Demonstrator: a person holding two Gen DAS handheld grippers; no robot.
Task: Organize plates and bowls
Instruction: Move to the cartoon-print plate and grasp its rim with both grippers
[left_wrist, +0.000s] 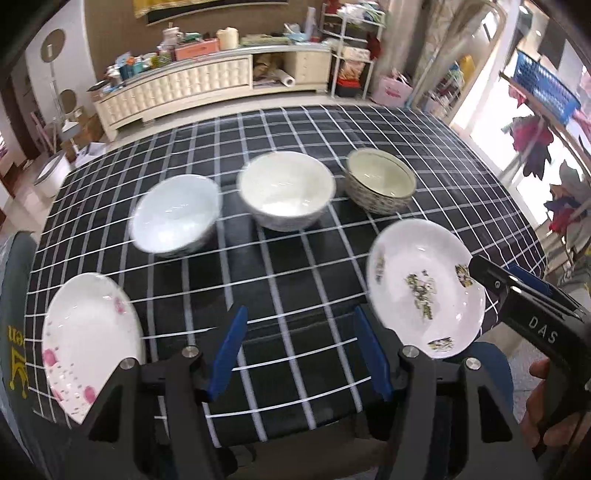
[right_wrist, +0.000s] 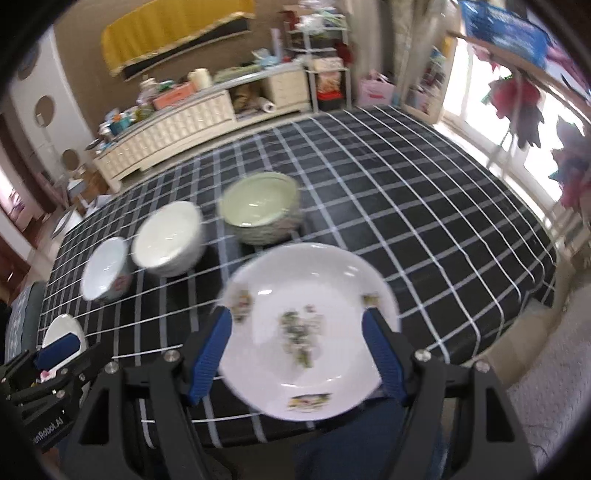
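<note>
Bench cloth (left_wrist: 295, 280): black with white grid — fills frame centre.
Cabinet (left_wrist: 207, 85): cream, cluttered top, upper left.
Blue crate (left_wrist: 546, 88): upper right — by window.

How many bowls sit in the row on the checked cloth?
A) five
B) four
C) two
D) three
D: three bowls stand in a row, a pale blue bowl, a white bowl and a patterned bowl; the two other dishes nearer the camera are plates.
</note>
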